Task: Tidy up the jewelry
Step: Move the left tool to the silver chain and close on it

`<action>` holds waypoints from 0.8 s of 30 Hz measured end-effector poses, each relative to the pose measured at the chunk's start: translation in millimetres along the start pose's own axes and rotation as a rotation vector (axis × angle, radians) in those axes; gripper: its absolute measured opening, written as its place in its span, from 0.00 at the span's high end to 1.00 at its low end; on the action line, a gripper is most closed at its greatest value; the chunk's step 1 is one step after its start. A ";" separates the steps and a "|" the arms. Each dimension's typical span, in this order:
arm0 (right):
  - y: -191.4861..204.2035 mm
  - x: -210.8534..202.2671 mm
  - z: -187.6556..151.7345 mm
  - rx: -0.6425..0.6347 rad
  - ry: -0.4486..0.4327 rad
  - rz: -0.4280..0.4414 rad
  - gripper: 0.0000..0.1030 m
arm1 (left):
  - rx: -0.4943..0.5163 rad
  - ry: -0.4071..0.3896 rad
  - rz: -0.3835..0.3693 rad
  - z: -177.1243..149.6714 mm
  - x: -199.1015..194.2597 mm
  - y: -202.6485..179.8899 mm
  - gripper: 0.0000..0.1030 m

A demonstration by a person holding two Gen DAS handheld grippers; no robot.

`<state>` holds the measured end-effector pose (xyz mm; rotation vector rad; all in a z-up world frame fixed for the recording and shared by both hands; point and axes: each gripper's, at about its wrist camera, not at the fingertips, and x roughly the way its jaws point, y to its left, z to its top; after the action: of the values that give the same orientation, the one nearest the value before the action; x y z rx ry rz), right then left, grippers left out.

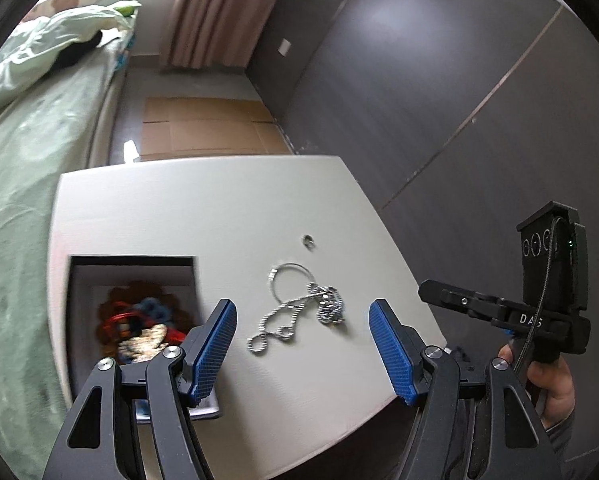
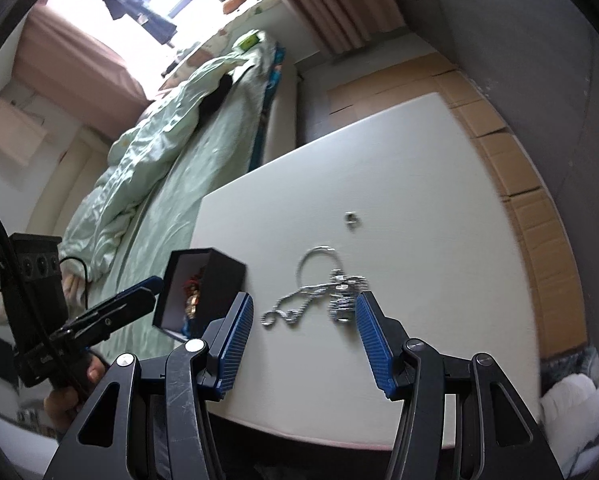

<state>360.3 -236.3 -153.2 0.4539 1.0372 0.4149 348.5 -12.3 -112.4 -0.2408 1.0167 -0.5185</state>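
Ahead of right hand-held gripper (image 2: 305,340) — silver chain (image 2: 299,306) on table, jaws apart, empty.

On the table (image 1: 187,208) a box (image 1: 133,264) sits at the left with trinkets (image 1: 143,320) inside. Right of it lie a tangled chain (image 1: 283,316) and a ring hoop (image 1: 289,280), touching. A small ring (image 1: 309,241) lies apart behind them. A bed (image 1: 23,176) stands left of the table.
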 end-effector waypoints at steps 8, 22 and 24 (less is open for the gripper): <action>-38.7 -15.4 -8.0 0.050 -0.032 -0.061 0.48 | 0.038 0.078 0.020 -5.2 48.7 -27.2 0.33; -82.3 -25.8 -25.4 0.138 -0.067 -0.079 0.48 | 0.069 0.189 0.137 -21.3 119.9 -56.1 0.44; -86.8 -26.7 -27.5 0.149 -0.069 -0.080 0.48 | 0.069 0.202 0.168 -25.0 127.6 -56.9 0.45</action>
<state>333.7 -318.3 -192.9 0.5538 1.0196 0.2500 363.5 -125.9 -196.2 -0.0409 1.2009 -0.4302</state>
